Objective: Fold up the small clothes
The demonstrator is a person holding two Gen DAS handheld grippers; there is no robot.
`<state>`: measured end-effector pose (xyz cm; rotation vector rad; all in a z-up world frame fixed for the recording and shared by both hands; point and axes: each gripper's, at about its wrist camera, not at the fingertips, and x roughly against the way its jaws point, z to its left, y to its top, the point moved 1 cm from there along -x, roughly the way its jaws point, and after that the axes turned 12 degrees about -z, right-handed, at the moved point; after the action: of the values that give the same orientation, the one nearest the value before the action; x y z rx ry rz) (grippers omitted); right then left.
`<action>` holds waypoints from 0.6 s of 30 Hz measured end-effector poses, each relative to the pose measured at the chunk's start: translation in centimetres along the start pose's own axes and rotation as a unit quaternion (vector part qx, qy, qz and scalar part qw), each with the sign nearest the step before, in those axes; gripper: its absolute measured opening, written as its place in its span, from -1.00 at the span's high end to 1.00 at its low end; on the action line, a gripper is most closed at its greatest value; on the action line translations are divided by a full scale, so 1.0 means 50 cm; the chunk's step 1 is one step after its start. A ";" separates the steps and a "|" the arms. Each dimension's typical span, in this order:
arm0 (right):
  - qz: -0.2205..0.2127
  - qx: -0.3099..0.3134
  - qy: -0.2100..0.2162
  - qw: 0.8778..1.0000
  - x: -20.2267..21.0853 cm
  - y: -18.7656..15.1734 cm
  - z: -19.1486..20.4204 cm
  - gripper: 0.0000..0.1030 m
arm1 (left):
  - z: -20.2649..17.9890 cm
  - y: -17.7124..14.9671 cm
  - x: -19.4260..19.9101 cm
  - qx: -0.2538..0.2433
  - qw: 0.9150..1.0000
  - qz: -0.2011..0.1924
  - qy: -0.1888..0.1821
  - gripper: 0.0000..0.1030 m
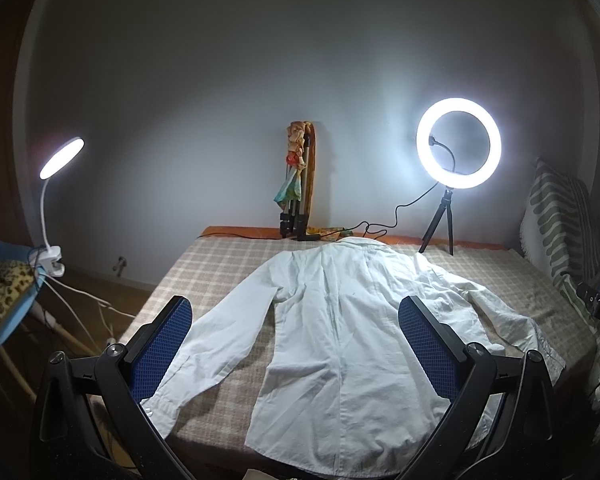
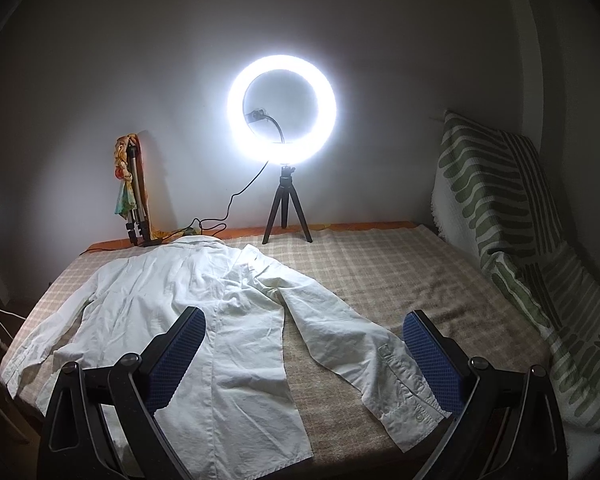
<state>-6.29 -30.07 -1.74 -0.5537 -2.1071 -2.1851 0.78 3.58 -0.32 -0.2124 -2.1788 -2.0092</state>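
A white long-sleeved shirt (image 1: 332, 320) lies flat, back up, on a checked bed cover (image 1: 220, 272), collar toward the wall and both sleeves spread out. My left gripper (image 1: 296, 344) hovers open above the shirt's near hem, its blue pads (image 1: 162, 348) wide apart with nothing between them. In the right wrist view the same shirt (image 2: 180, 312) fills the left half. My right gripper (image 2: 304, 356) stands open over the right sleeve (image 2: 360, 352), whose buttoned cuff (image 2: 412, 412) lies near the right pad (image 2: 432, 364).
A lit ring light on a small tripod (image 1: 458, 148) stands at the bed's far edge, its cable (image 1: 380, 224) trailing near the collar. A folded tripod draped with a scarf (image 1: 296, 184) leans on the wall. A clip lamp (image 1: 60, 160) stands left, and a striped green cushion (image 2: 500, 208) lies right.
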 end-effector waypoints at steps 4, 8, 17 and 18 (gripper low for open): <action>0.000 0.000 0.001 1.000 -0.001 -0.001 0.001 -0.95 | 0.001 0.000 -0.001 0.001 1.000 0.000 -0.001 -0.99; 0.000 0.000 0.000 1.000 -0.002 -0.004 0.003 -0.95 | -0.001 -0.002 -0.001 0.002 1.000 0.001 -0.004 -0.99; 0.001 0.002 0.000 1.000 -0.005 0.000 0.005 -0.95 | -0.001 -0.003 -0.001 0.003 1.000 0.001 -0.003 -0.99; 0.000 0.002 0.000 1.000 -0.005 0.000 0.005 -0.95 | -0.002 -0.003 -0.001 0.003 1.000 0.001 -0.003 -0.99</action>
<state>-5.99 -29.87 -1.83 -0.5533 -2.1096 -2.1803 0.82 3.49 -0.48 -0.2210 -2.1877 -2.0030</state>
